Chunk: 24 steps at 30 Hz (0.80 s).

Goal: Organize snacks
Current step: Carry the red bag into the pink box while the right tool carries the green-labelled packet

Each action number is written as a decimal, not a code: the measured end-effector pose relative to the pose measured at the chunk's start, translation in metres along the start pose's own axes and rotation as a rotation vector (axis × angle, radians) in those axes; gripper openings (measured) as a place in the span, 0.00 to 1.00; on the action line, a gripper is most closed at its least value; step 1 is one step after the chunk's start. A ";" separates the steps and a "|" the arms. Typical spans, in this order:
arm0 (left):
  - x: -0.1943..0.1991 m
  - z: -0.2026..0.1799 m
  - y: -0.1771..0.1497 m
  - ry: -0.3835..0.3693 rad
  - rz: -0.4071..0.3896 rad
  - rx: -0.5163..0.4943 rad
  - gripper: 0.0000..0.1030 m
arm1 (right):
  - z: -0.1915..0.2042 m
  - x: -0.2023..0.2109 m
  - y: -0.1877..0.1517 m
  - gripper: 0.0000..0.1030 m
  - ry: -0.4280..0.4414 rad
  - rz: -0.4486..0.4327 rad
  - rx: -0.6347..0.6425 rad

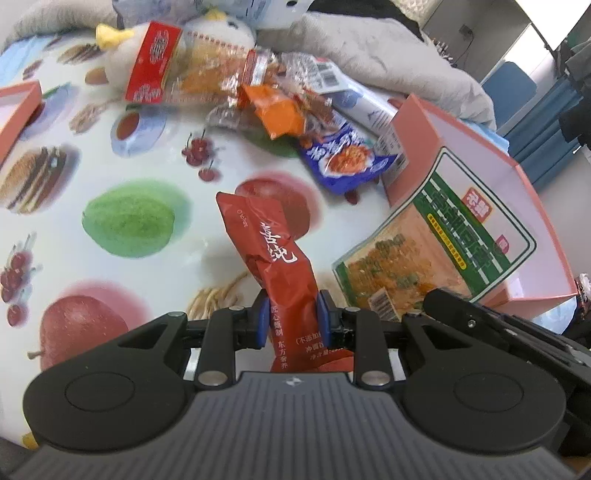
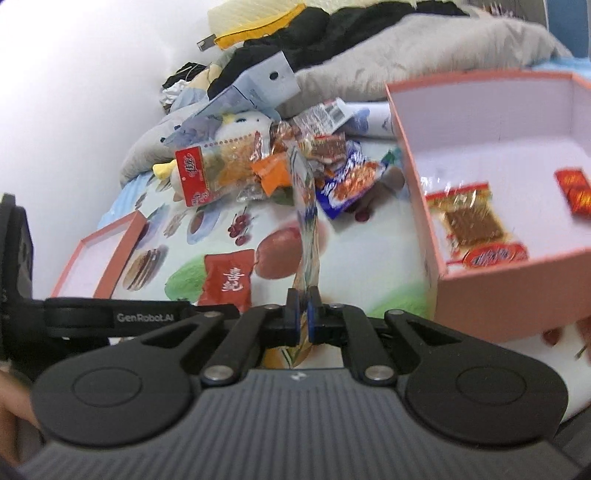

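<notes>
My left gripper [image 1: 291, 314] is clenched on a red packet [image 1: 271, 258], lifted over the fruit-print tablecloth [image 1: 147, 177]. My right gripper [image 2: 303, 314] is clamped tight on a thin clear packet [image 2: 308, 221], seen edge-on. The pink box [image 2: 480, 291] sits to the right with snacks inside; the snack pile [image 2: 280, 170] lies at the far side, a pink lid [image 2: 107, 251] on the left

A fruit-printed cloth [image 1: 147, 184] covers the surface; a white plush toy [image 1: 221, 33] and grey blanket [image 1: 388, 55] lie behind.
</notes>
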<state>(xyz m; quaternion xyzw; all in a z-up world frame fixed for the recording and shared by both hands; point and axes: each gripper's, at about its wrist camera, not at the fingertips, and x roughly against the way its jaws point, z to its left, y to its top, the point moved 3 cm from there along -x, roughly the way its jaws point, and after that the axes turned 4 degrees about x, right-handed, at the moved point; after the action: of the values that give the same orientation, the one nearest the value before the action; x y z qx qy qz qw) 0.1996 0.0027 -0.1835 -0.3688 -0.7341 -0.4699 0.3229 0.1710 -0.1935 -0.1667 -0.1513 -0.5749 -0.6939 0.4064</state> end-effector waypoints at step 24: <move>0.105 -0.120 0.099 -0.112 -0.201 -0.178 0.27 | -0.023 0.110 0.123 0.06 -0.076 -0.221 0.091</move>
<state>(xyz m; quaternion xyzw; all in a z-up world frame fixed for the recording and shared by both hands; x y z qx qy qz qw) 0.2441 -0.0558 -0.0106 -0.3463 -0.7396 -0.5418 0.1987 0.1992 -0.2586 -0.0165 -0.0944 -0.6340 -0.7013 0.3118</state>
